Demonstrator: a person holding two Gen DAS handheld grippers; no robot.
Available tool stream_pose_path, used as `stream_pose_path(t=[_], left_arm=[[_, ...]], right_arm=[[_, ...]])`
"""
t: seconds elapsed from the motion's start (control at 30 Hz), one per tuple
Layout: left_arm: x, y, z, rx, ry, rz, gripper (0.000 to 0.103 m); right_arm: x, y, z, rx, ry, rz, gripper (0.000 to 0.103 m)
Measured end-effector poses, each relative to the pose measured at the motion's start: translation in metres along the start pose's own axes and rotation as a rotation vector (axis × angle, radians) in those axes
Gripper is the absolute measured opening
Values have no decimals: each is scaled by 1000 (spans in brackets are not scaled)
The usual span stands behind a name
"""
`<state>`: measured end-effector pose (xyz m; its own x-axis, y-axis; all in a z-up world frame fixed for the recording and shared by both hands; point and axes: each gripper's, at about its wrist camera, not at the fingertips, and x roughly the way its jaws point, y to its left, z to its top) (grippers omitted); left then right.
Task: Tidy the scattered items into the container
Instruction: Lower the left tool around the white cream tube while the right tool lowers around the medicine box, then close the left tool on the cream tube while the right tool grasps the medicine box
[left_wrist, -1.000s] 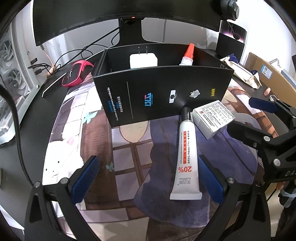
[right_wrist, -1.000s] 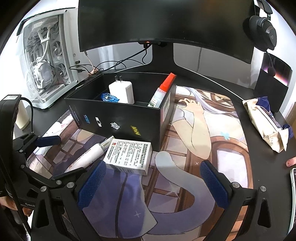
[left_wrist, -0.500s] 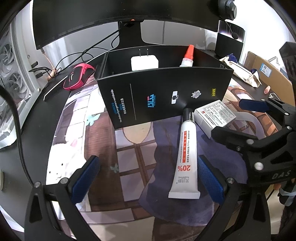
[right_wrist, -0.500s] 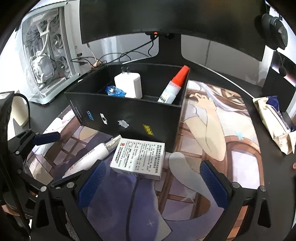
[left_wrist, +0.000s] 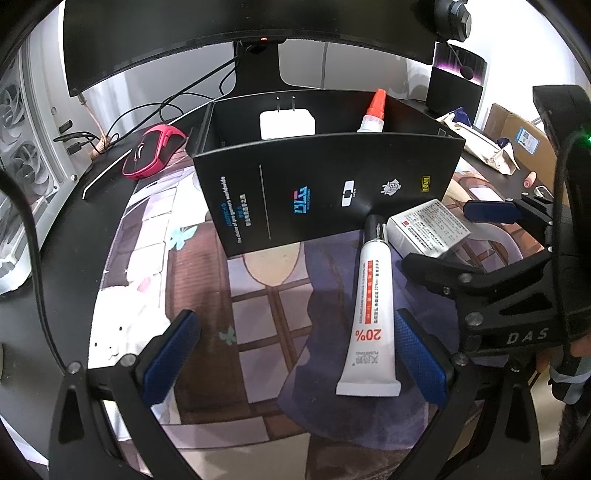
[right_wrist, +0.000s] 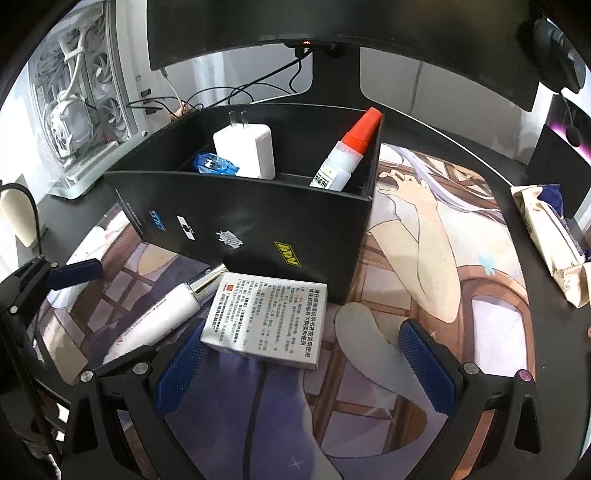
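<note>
The black container (right_wrist: 258, 221) at twelve o'clock already holds a charger (right_wrist: 245, 151), a glue bottle (right_wrist: 345, 157) and a blue packet (right_wrist: 214, 164). Left on the worktop against its front wall are the white tube (left_wrist: 369, 314) and the small carton (right_wrist: 267, 317). The left hand-held gripper (left_wrist: 291, 358) and right hand-held gripper (right_wrist: 303, 365) both stand wide and empty, each with a pad beside one of them.

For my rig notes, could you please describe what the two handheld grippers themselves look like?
Both are black frames with silver screw heads and textured blue pads on two fingers. The right gripper carries white "DAS" lettering, a black cable and a green light, seen from the left gripper.
</note>
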<state>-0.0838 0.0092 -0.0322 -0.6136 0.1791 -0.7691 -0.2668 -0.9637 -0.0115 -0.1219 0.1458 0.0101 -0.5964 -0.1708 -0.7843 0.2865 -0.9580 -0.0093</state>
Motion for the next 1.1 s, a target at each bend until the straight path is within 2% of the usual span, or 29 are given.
stream_pose_path(t=[0.23,0.4,0.53,0.6,0.63,0.73,0.77,0.83,0.87,1.1], left_arm=[[0,2,0,2,-11,-19,102],[-2,-1,-1,26,-32,-48,95],[-6,-7,-2,57,-50,-78,78],[-8,-10,-2,71,-59,-93,68],[-9,-11,-2,78,-62,-100,62],[-10,-14,-1,85,-66,-112,54],[-10,-14,-1,85,-69,-114,50],[-11,-14,-1,80,-76,-114,30],[-11,-14,-1,77,-79,-115,25],[-11,-17,-2,95,-86,-116,22]], right_arm=[[1,-2,1,1,5,-3,103],[2,-4,3,-17,11,6,102],[1,-2,1,-18,3,13,101],[-2,1,-1,-30,-12,22,95],[-4,3,-2,-39,-23,31,87],[-8,10,-3,-50,-51,46,64],[-9,12,-4,-50,-55,47,63],[-9,12,-4,-46,-61,45,62],[-9,12,-5,-45,-63,46,62],[-11,14,-6,-55,-71,46,59]])
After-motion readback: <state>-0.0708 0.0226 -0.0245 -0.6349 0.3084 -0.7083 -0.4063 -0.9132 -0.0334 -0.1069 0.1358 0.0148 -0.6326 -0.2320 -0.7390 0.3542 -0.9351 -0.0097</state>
